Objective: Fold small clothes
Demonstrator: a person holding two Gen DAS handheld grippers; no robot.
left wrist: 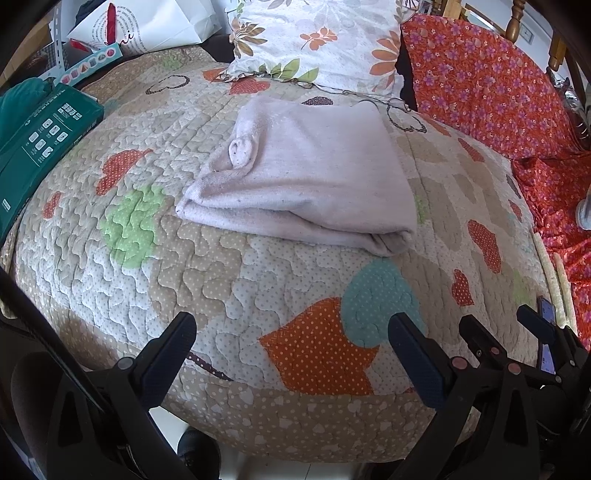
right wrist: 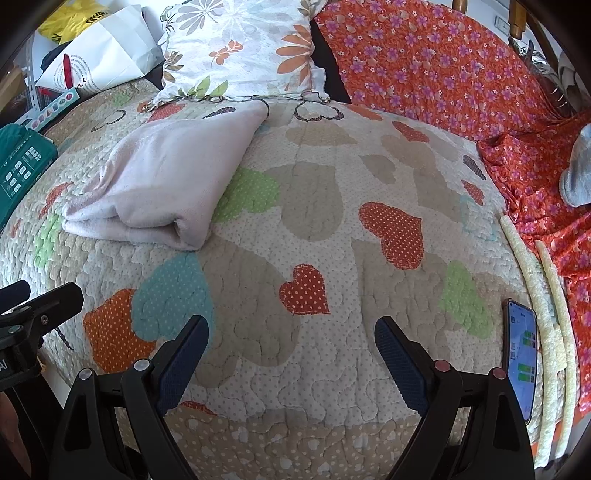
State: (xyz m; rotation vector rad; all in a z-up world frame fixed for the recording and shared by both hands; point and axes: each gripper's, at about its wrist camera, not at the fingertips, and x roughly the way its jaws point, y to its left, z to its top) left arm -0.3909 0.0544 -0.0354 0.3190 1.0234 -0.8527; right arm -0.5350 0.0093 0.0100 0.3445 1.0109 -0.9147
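A pale pink garment (left wrist: 306,173) lies folded into a thick rectangle on the heart-patterned quilt (left wrist: 184,266); the right wrist view shows the garment (right wrist: 166,177) at the left. My left gripper (left wrist: 291,328) hovers open near the quilt's front edge, well short of the garment, with nothing between its fingers. My right gripper (right wrist: 291,332) is open too and empty, over bare quilt (right wrist: 325,221) to the right of the garment. The right gripper (left wrist: 506,325) also shows at the lower right of the left wrist view.
A floral pillow (left wrist: 317,40) leans behind the garment. An orange flowered cloth (right wrist: 461,62) covers the right side. A phone (right wrist: 521,354) lies at the quilt's right edge. A green box (left wrist: 40,147) and a white paper bag (left wrist: 147,22) sit at the left.
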